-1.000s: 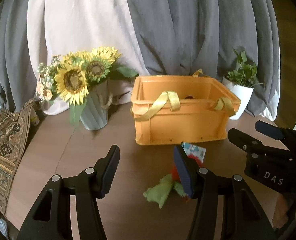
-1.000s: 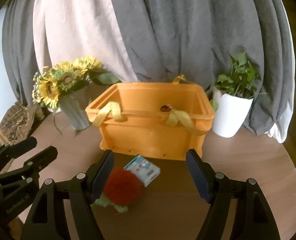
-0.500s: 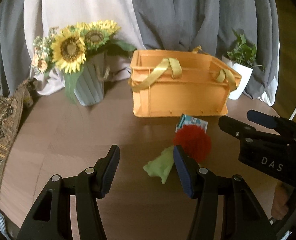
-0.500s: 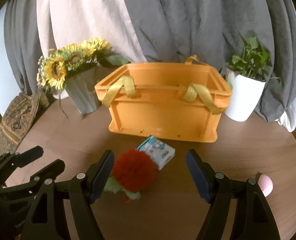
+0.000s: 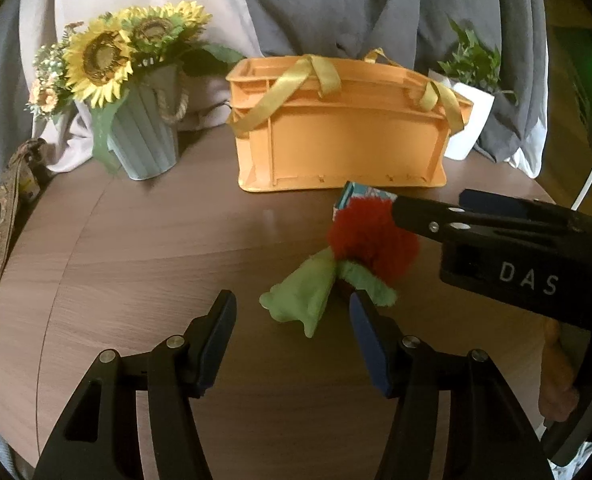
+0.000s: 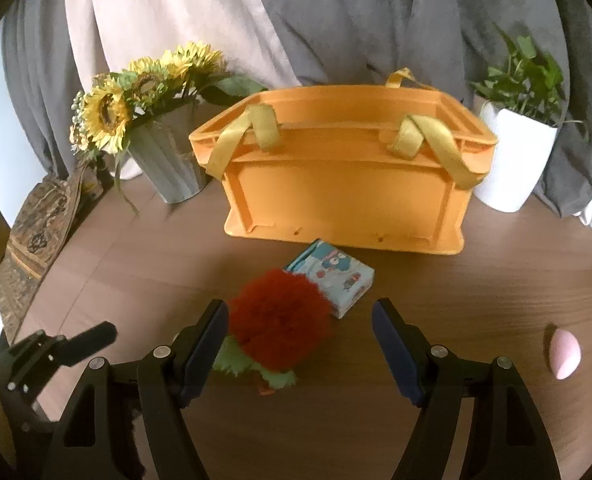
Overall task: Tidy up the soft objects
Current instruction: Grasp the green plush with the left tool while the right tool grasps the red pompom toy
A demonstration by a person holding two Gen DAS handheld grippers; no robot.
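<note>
Where wood tabletop shows grain: fluffy red pompom, ribbed orange crate.

The left gripper points down at a slant toward the table, its jaws parted and opening, with nothing pressed between the blue pads. The right gripper slants down likewise, jaws apart and gripping nothing. In the left wrist view the right gripper reaches in from the right edge, and part of a hand shows under it, wrapped on the handle. In the right wrist view the left gripper's black fingers show at the lower left.
</note>
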